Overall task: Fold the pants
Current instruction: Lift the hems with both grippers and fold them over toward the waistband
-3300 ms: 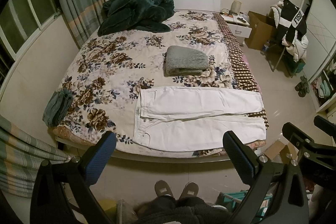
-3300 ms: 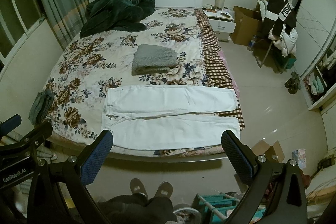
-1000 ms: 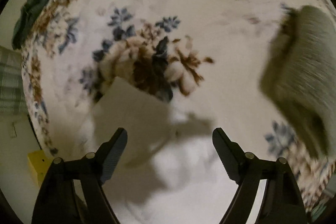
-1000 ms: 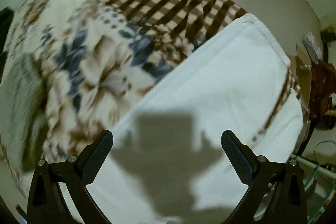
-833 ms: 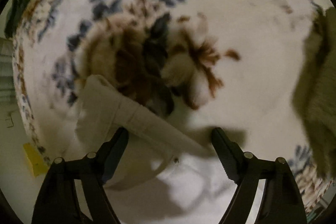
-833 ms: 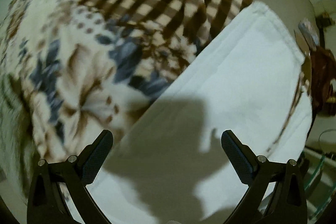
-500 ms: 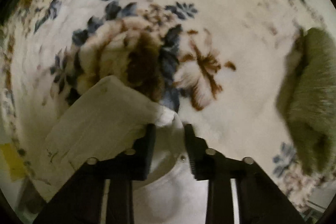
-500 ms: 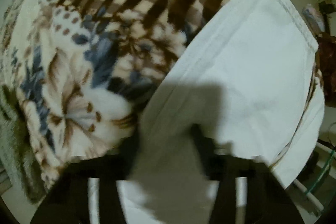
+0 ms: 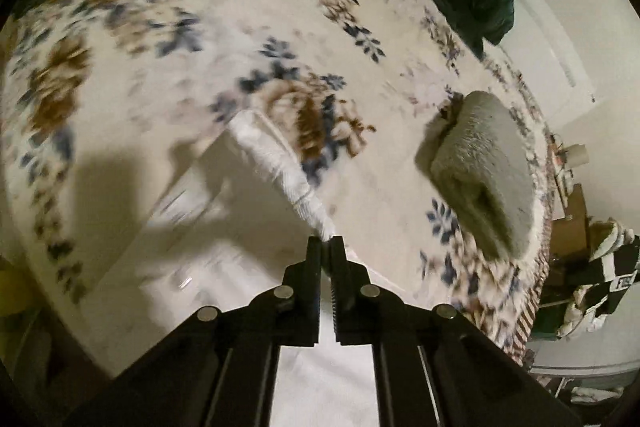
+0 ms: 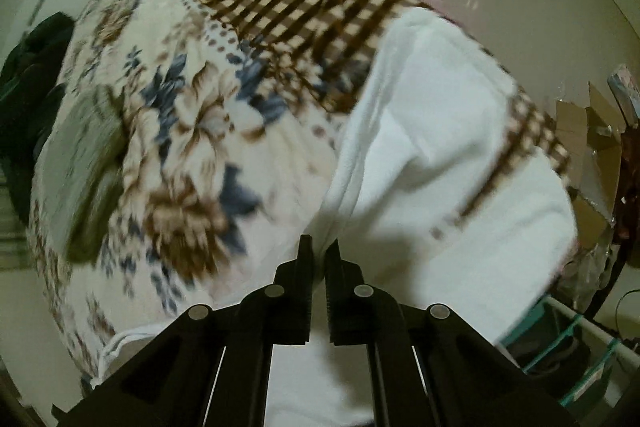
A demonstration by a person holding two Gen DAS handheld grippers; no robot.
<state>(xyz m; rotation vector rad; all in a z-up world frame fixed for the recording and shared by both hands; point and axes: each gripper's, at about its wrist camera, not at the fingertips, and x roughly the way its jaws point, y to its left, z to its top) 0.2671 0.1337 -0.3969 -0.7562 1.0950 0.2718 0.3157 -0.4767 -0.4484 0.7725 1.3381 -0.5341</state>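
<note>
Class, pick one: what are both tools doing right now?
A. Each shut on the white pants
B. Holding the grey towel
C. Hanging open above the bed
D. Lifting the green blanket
A: the left tool and right tool each pinch the pants.

Dim warm light w/ hard shadows; heavy motion blur; fisheye edges bent, vignetted.

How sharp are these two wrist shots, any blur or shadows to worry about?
Left wrist: floral bedspread smeared at left, hard shadow across white pants, left gripper crisp. Right wrist: bedspread and pants blurred, right gripper sharp.
</note>
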